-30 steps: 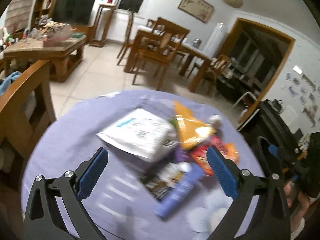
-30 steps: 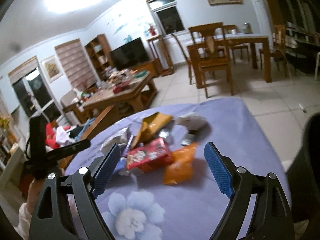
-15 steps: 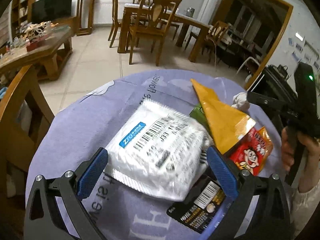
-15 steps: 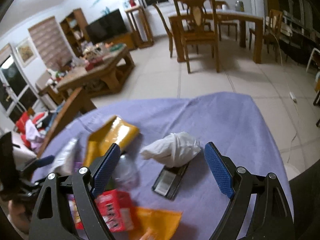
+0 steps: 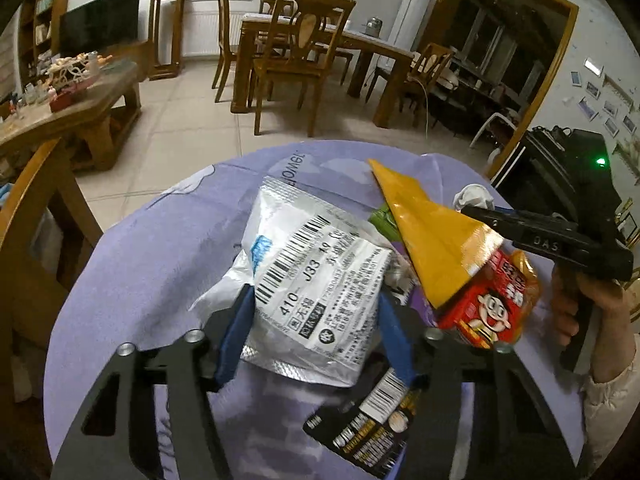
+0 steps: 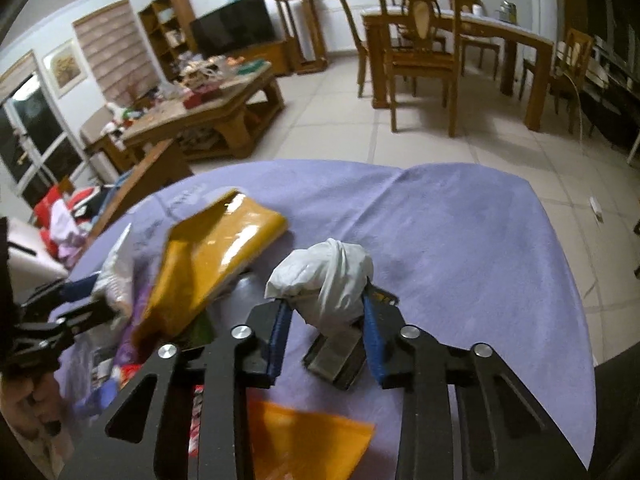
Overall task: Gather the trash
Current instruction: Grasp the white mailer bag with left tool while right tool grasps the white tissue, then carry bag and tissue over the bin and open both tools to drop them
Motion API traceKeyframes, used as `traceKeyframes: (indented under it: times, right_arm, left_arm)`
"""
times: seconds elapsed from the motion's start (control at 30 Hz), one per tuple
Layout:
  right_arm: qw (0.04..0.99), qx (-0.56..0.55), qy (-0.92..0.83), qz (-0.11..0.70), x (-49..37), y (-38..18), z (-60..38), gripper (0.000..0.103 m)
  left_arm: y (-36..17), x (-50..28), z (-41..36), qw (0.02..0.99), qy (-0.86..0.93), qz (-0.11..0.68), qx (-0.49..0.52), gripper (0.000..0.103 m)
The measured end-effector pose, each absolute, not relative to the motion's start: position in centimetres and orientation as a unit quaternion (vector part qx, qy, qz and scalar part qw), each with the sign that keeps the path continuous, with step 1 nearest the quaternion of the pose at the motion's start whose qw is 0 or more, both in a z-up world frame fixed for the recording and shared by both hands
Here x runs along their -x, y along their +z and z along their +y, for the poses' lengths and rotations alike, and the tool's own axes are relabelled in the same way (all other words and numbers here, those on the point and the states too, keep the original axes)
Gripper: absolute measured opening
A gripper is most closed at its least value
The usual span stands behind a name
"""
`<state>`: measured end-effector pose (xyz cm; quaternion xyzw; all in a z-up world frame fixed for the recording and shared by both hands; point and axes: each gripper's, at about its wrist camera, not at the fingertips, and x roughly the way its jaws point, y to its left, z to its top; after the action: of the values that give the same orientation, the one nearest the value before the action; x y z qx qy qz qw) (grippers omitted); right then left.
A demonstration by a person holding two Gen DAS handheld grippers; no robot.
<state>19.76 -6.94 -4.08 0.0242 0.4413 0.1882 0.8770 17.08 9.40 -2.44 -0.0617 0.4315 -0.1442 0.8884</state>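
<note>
Tissue wad (image 6: 324,280) pinched between right tongs (image 6: 326,340) (left tongs (image 5: 316,332) squeeze mailer bag (image 5: 316,280)).

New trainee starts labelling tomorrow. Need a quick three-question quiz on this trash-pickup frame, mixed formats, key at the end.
1. True or false: the right gripper is closed around the crumpled white tissue.
2. Multiple choice: what sits between the pads of the left gripper? A) the yellow wrapper B) the silver courier bag with a barcode label C) the red snack packet
3. Fill in: the trash lies on a ______ tablecloth.

Key:
1. True; its jaws have just closed on it.
2. B, the silver courier bag; the jaws have just been closing on it.
3. Purple.
</note>
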Motion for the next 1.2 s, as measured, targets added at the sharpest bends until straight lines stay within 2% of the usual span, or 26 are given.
traceKeyframes:
  times: [0.13,0.33,0.47,0.83,1.2]
  right_arm:
    - [0.889,-0.047,0.211,0.404,-16.8,-1.7,-8.0,0.03]
    - [0.902,-0.098,0.232,0.35,-10.6,2.0,-11.1,0.03]
    - [0.915,-0.093,0.226,0.32,-6.7,3.5,-12.1,0.03]
    - [0.96,-0.021,0.146,0.239,2.3,7.0,-16.2,0.03]
    - [0.979,-0.02,0.03,0.199,7.5,6.9,-26.8,0.03]
  left_arm:
    - [-2.1,-16.2,9.6,0.886,-0.155,0.428,0.091,0.051]
    - [0.4,-12.7,10.2,0.899,-0.164,0.384,0.133,0.05]
    - [2.8,-10.4,8.8,0.907,-0.181,0.353,0.144,0.05]
    - [6.2,-7.8,-2.2,0.91,-0.263,0.303,0.1,0.051]
    - [5.5,-8.1,-14.9,0.885,-0.341,0.312,0.066,0.051]
